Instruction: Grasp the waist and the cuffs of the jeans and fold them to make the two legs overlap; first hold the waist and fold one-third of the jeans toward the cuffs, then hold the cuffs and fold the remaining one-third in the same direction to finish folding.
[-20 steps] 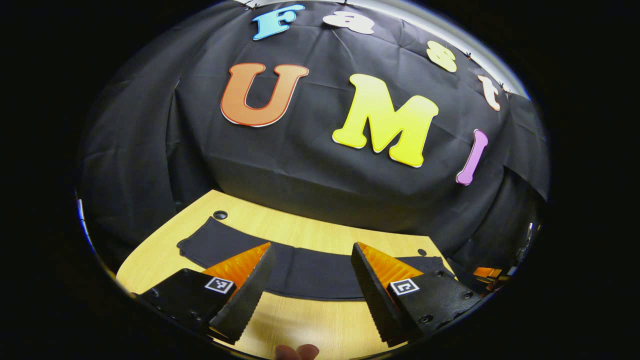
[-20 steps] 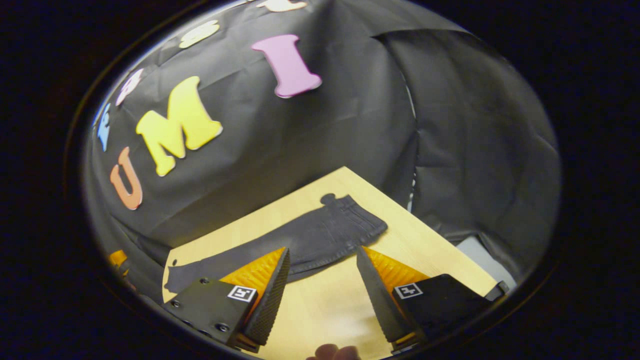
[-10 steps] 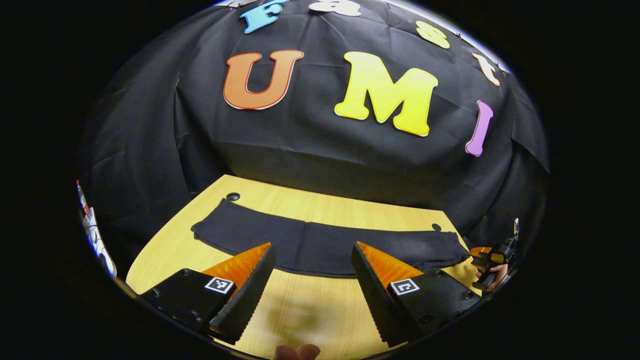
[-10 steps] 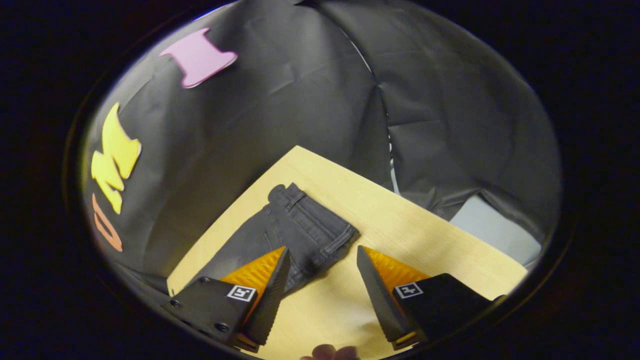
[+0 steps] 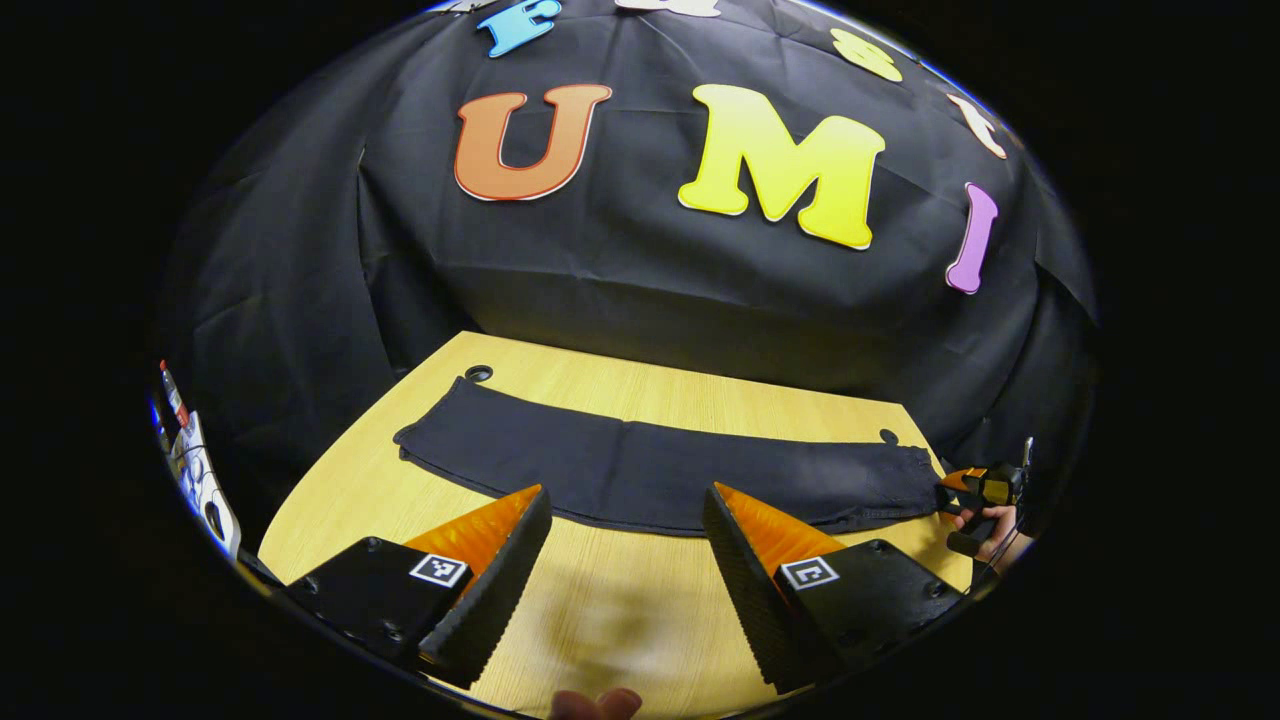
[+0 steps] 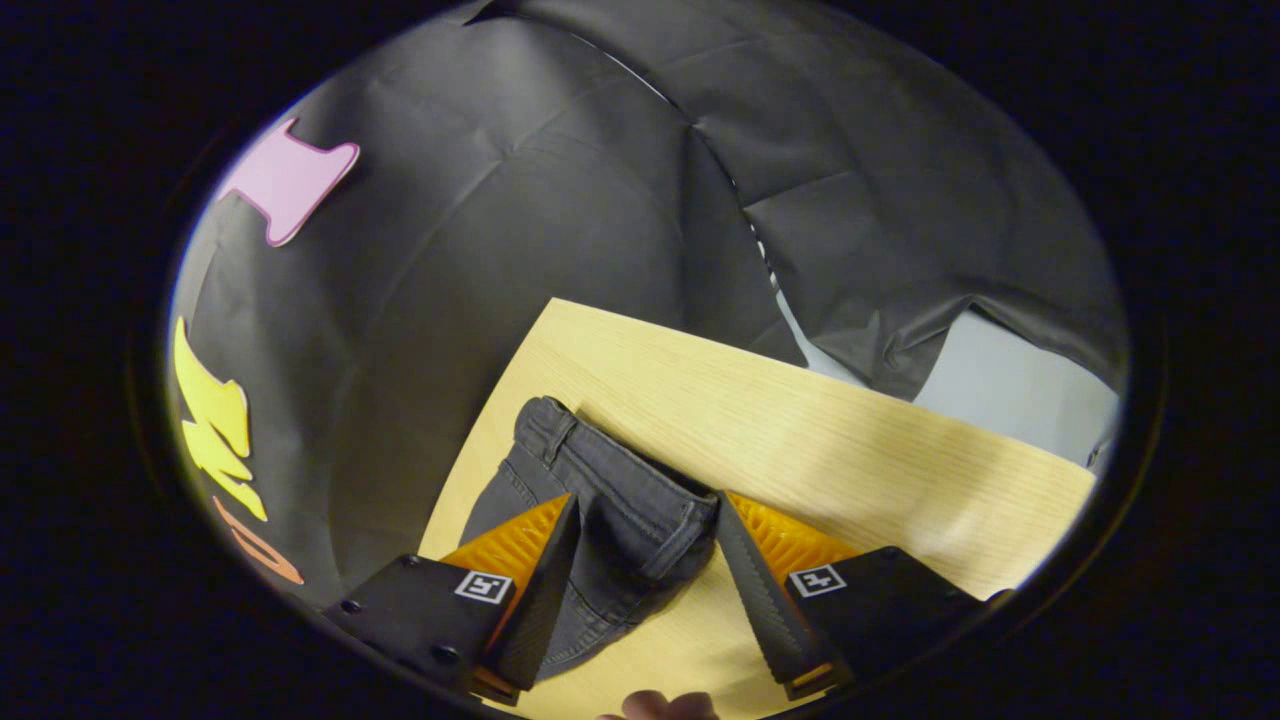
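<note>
Along the bench's (image 5: 640, 640) far edge the jeans (image 5: 640, 470) lie lengthwise; the right gripper (image 6: 640, 560), jaws apart, straddles the waist (image 6: 620, 480), while the left gripper (image 5: 625, 560), also apart, hangs short of mid-leg.

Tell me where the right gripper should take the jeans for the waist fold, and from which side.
Grip the waistband corner of the jeans, coming in from the open table past the waist end. The band there is a thick, slightly raised edge, and the right gripper is open with that corner between its fingers.
</note>
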